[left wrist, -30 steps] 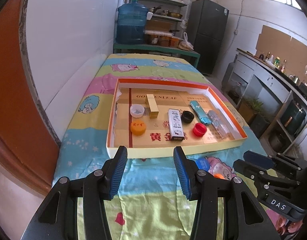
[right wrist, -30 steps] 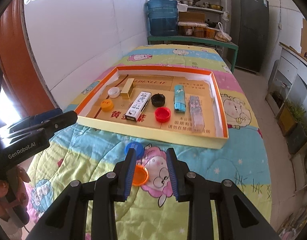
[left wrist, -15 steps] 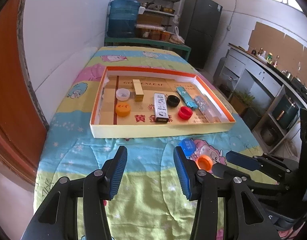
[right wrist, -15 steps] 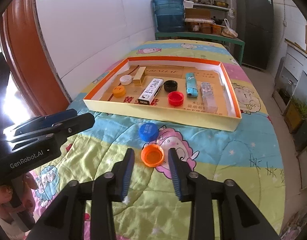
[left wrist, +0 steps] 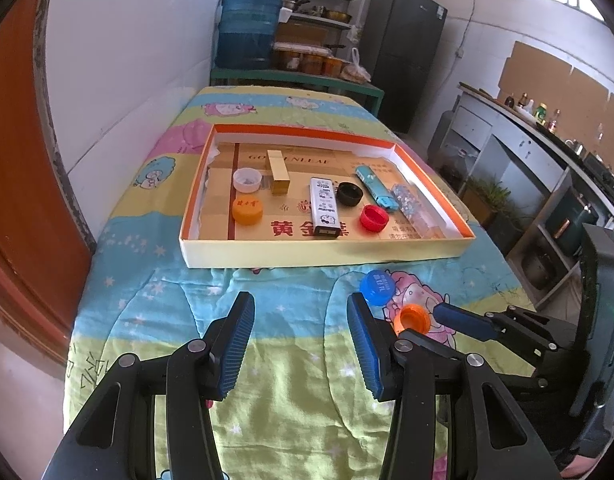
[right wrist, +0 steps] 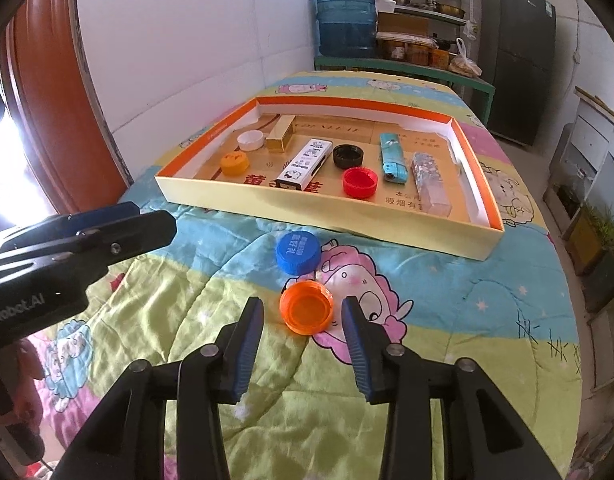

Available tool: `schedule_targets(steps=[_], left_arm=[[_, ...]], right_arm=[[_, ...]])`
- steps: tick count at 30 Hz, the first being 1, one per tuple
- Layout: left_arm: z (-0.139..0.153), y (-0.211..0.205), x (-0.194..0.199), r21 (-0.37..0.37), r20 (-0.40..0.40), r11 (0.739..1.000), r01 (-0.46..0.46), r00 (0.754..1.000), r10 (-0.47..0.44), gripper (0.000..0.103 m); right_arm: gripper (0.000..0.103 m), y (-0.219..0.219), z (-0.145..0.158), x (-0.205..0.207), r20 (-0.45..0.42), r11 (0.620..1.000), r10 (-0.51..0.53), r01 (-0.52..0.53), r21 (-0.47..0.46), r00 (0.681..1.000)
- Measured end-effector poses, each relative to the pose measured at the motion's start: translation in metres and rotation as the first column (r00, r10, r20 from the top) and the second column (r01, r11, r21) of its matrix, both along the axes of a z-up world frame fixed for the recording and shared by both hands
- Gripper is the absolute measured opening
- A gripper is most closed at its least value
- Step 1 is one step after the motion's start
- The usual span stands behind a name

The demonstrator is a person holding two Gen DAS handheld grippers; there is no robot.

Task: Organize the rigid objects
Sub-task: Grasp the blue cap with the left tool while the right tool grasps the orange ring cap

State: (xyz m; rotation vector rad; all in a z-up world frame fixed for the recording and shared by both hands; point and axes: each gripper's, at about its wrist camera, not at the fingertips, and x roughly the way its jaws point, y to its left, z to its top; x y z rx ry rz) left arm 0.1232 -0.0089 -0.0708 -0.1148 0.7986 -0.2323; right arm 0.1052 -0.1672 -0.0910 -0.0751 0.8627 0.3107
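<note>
The right tongs (right wrist: 302, 320) were held low over the table's quilt (right wrist: 447, 300), pointing forward and slightly down, fingers spread wide with the orange cap (right wrist: 306, 308) lying open side up between the tips, touching neither pad; the blue cap (right wrist: 298, 253) lay just beyond it, nearly touching it, between it and the shallow box (right wrist: 319, 218); the left tongs (left wrist: 301, 312) hovered level over bare quilt nearer the wall side, also spread open and holding nothing, with the right tool's dark body at their right and its fingers reaching toward the orange cap (left wrist: 414, 318); inside the box lay a white cap (right wrist: 251, 139) and a yellow-orange cap (right wrist: 234, 163) at the left, a gold block (right wrist: 281, 133) beside them, a white patterned carton (right wrist: 305, 164) lying flat, a black cap (right wrist: 348, 156), a red cap (right wrist: 359, 182), a light-blue lighter (right wrist: 391, 157) and a clear patterned case (right wrist: 430, 187) toward the right wall, all apart from one another.
</note>
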Motion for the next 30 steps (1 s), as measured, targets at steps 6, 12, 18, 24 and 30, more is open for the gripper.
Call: schedule_targets(steps=[6,12,18,24,30], left_arm=[[-0.004,-0.006,0.006,0.005,-0.013,1.0,0.017,1.0,-0.017,0.05],[-0.009,-0.024,0.017,0.013,-0.029,0.997,0.079,0.997,-0.078,0.05],[-0.018,-0.057,0.031,0.034,-0.05,0.984,0.173,0.984,-0.171,0.05],[-0.033,-0.083,0.045,0.06,-0.075,0.975,0.214,0.975,-0.209,0.05],[-0.042,-0.092,0.053,0.082,-0.084,0.975,0.207,0.976,-0.2,0.05]], right_arm=[[0.04,0.004,-0.007,0.004,-0.005,0.999,0.001,-0.001,-0.035,1.0],[0.03,0.001,-0.01,0.004,-0.018,0.999,-0.007,0.006,-0.043,1.0],[0.03,-0.018,-0.002,-0.005,0.024,0.995,-0.042,0.044,-0.086,0.999],[0.03,-0.042,0.002,-0.013,0.024,0.994,-0.086,0.088,-0.068,0.996],[0.03,-0.049,0.004,-0.014,0.026,0.994,-0.095,0.097,-0.054,0.995]])
